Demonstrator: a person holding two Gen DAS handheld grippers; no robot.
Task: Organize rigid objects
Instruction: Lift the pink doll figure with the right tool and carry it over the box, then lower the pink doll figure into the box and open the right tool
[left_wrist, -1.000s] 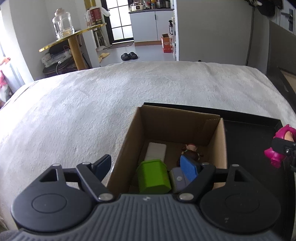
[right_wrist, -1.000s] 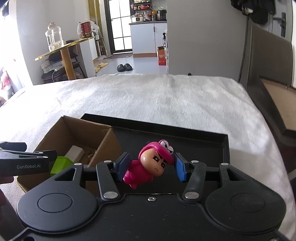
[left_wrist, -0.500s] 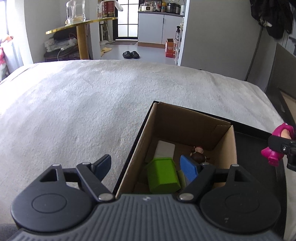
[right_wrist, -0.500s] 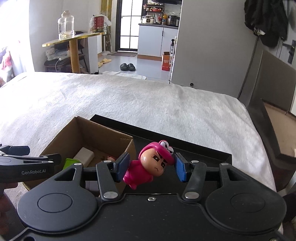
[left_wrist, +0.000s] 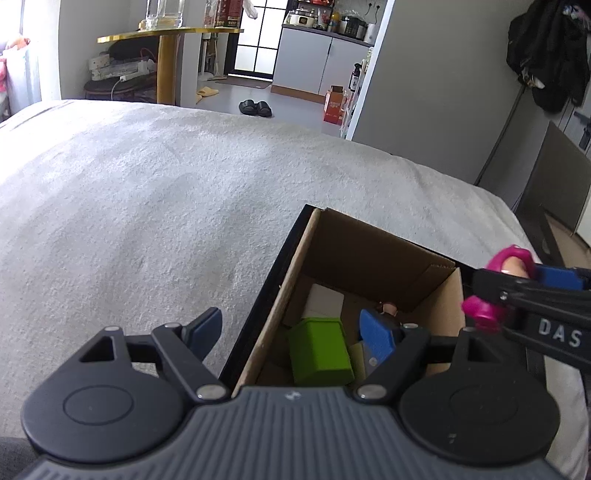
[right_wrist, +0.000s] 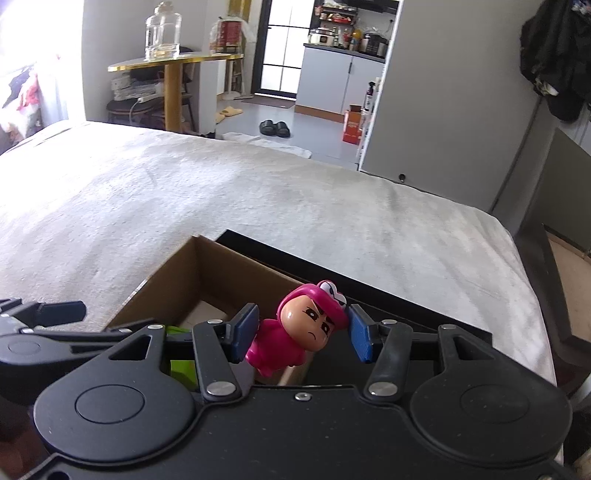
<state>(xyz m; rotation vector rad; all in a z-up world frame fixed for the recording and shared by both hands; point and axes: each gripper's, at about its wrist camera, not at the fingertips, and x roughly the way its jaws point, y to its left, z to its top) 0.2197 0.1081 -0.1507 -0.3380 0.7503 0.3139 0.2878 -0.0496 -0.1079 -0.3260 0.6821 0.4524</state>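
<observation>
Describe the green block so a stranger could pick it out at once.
On the white blanket stands an open brown cardboard box set in a black tray. The bright green block with a sloped top sits at the box's near end, in front of a white rectangular block. It is the only green thing there.

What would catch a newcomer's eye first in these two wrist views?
First, the bright pink figurine, clamped between the blue pads of the right tool just above the near right corner of the open cardboard box. Next, the green block inside that box, beside a white block. The left tool hangs open over the box's left wall, holding nothing; the box sits in a black tray on a pale blanket.
</observation>
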